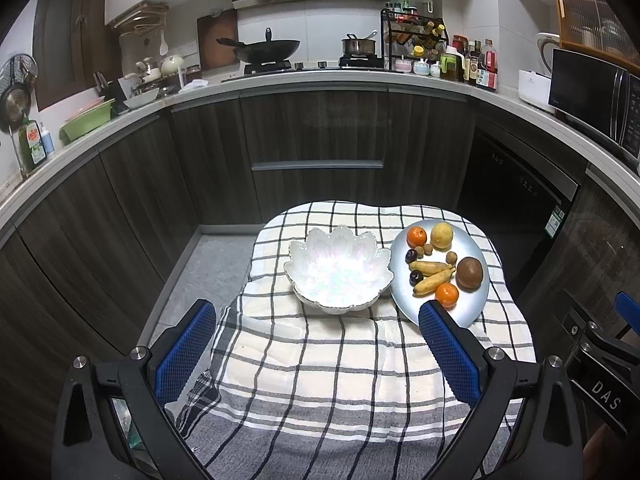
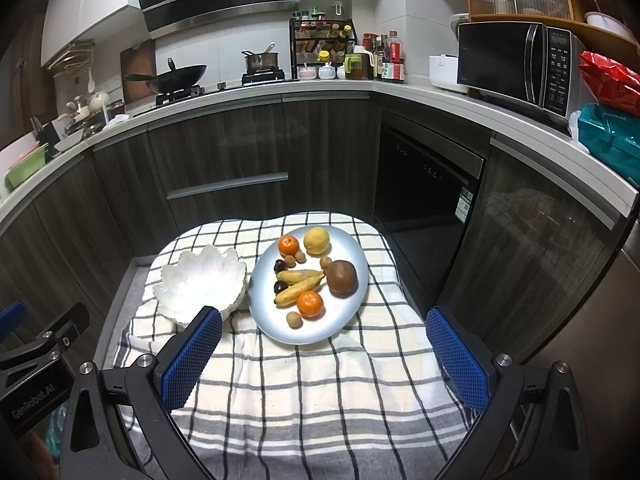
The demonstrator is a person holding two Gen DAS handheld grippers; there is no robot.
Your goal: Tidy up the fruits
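Left tool and right tool both gape wide, empty, above the checked cloth. Fruits lie on the plate, just beside the empty bowl.

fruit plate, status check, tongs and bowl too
Left tongs and right tongs open, empty. Fruit all on plate; bowl empty. Nothing blocking.

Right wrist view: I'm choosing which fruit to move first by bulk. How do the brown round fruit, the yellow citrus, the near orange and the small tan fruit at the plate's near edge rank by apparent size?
1. Brown round fruit
2. Yellow citrus
3. Near orange, close to the citrus; it sits nearer the camera, so that pair is unsure
4. Small tan fruit
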